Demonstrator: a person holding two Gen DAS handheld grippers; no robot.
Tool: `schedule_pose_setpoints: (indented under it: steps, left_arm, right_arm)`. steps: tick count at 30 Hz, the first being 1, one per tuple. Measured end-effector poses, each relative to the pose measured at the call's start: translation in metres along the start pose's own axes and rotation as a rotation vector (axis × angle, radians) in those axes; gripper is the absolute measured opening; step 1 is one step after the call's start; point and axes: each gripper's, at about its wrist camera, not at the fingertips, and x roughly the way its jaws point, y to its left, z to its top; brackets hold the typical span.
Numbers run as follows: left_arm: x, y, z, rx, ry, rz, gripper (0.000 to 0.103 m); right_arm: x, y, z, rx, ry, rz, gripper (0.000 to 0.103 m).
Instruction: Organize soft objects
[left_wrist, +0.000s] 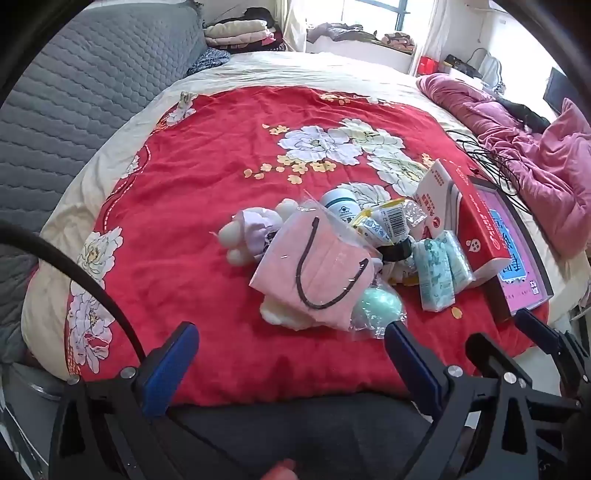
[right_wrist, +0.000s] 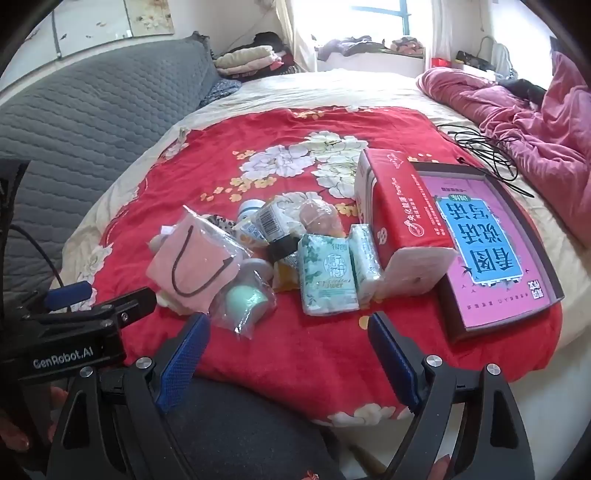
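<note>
Grippers: left gripper (left_wrist: 291, 343) and right gripper (right_wrist: 288, 334) hovering wide open, empty | Risk: slippery bagged mask (left_wrist: 317, 264) sliding, toppling heaped pile onto blanket (left_wrist: 192, 192)

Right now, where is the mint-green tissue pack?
In the right wrist view the mint-green tissue pack lies on the red blanket, mid-pile, between the red box and the bagged green ball.

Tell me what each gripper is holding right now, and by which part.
Nothing is held. The left gripper and right gripper both stand open above the red blanket, short of the pile; the pink mask packet lies untouched.
</note>
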Motion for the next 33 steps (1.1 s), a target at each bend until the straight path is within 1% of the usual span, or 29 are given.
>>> schedule_pose_setpoints:
  steps: [1,4,5,8,9,33]
  left_arm:
    - [-0.0011,-0.0047,-0.0012,0.016,-0.011,0.023,0.101]
    - [-0.0016,-0.0057,-0.0023,0.015,-0.015,0.015,0.101]
    - [-0.0031,-0.0077,-0.0048,0.022,-0.026,0.022,0.101]
    - [-0.0037,-0.0065,-0.0024,0.019,-0.022,0.018,0.101]
    - [-0.004,-0.0065,-0.0024,0.02,-0.022,0.024,0.101]
    - [-0.0031,-0.0001,-0.0048,0.009,-0.017,0.035,0.101]
  right_arm:
    - [0.0,0.0001,0.0002,-0.002,-0.003,0.001,0.088]
    - [0.0008,-0.002,0.0008,0.006,-0.004,0.005,0.088]
    - [0.0011,-0.0028,0.0009,0.009,-0.001,0.006,0.088]
    - [0.0007,-0.0046,0.0009,0.01,-0.004,0.007,0.088]
    - [0.0062,-0.0017,0.0018,0.011,0.002,-0.005,0.088]
    - [-0.0015,-0.0002,0.0028,-0.01,-0.02,-0.021,0.088]
